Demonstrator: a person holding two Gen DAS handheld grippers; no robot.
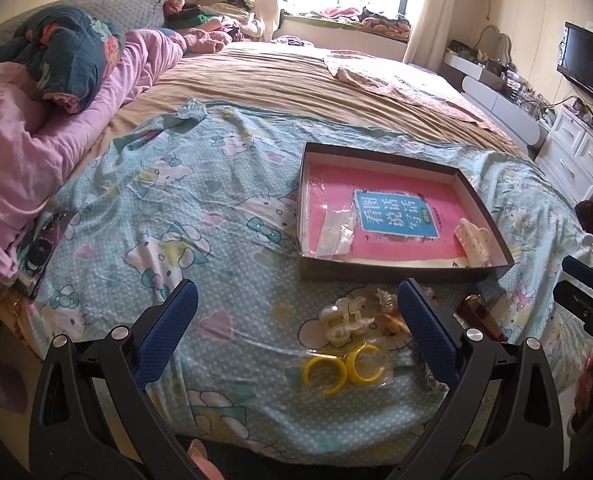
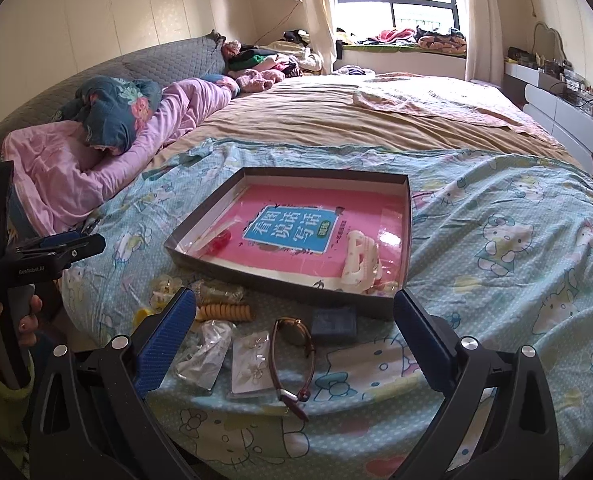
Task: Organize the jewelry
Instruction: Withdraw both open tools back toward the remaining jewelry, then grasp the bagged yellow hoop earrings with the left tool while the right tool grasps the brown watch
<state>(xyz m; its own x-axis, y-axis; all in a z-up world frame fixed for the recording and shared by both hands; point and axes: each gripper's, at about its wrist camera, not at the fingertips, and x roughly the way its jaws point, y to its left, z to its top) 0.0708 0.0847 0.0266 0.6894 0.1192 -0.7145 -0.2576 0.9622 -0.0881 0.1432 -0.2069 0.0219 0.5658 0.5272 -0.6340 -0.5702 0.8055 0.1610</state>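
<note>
You're between picks: your left gripper (image 1: pixel 296 334) and right gripper (image 2: pixel 294 338) both hang released, empty. The brown-strapped wristwatch (image 2: pixel 290 354) lies between your right fingers; close on it, then carry it ahead to the shallow dark cardboard tray (image 2: pixel 409 236).

glossy pink book (image 2: pixel 320 224), cloth sheet (image 2: pixel 496 248)

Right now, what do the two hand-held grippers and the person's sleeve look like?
Both the left hand-held gripper and the right hand-held gripper have black plastic frames with silver round bolts and blue ribbed finger pads. The left one carries white "GenRobot AI" lettering. The sleeve is yellow-green.
</note>
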